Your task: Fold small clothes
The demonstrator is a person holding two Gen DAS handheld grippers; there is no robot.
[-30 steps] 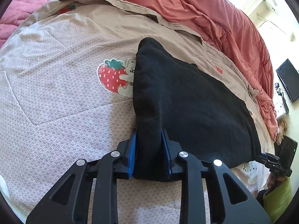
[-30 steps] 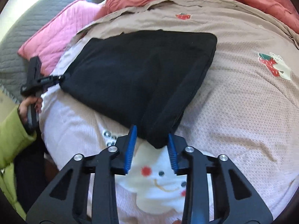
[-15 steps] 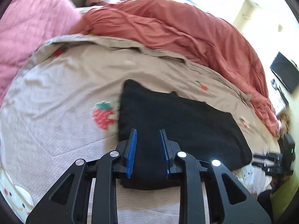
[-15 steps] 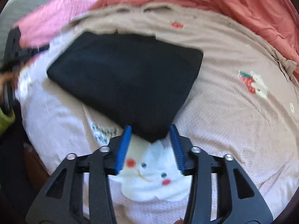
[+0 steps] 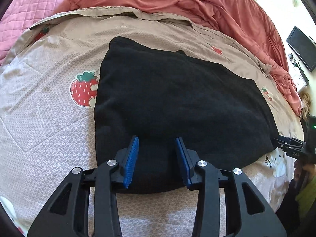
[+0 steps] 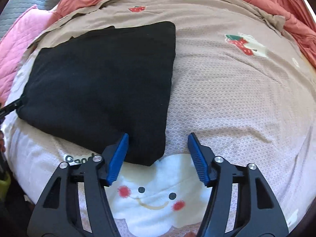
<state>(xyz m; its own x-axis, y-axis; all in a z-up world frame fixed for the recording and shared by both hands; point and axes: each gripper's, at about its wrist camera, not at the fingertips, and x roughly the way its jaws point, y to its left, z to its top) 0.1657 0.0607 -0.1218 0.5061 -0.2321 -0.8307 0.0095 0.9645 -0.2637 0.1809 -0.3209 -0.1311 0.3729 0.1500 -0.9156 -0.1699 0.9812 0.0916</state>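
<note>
A black garment (image 5: 177, 102) lies folded flat on the bed, on a beige quilt (image 5: 49, 118) printed with strawberries and a smiling cloud face (image 6: 154, 195). It sits toward the near edge of the bed, its long fold running along that edge, with a rumpled coral duvet (image 5: 197, 2) heaped along the far edge and a pink quilted cover (image 5: 25, 15) at the far left corner.

The left claw (image 5: 157, 162) hangs over the garment's near left corner; its jaws are opening, the blue pads (image 5: 131, 162) stand clear of the cloth on both sides, and the fabric lies loose between them.

The right claw (image 6: 158, 158) stands apart over the garment's near right corner. Its left pad (image 6: 117, 158) overlaps the black edge, while the other is over bare quilt; nothing is pinched.

In the left wrist view the right claw shows at the bed's right edge, held by a hand (image 5: 305, 167) with a green sleeve (image 5: 306, 195) below it.
</note>
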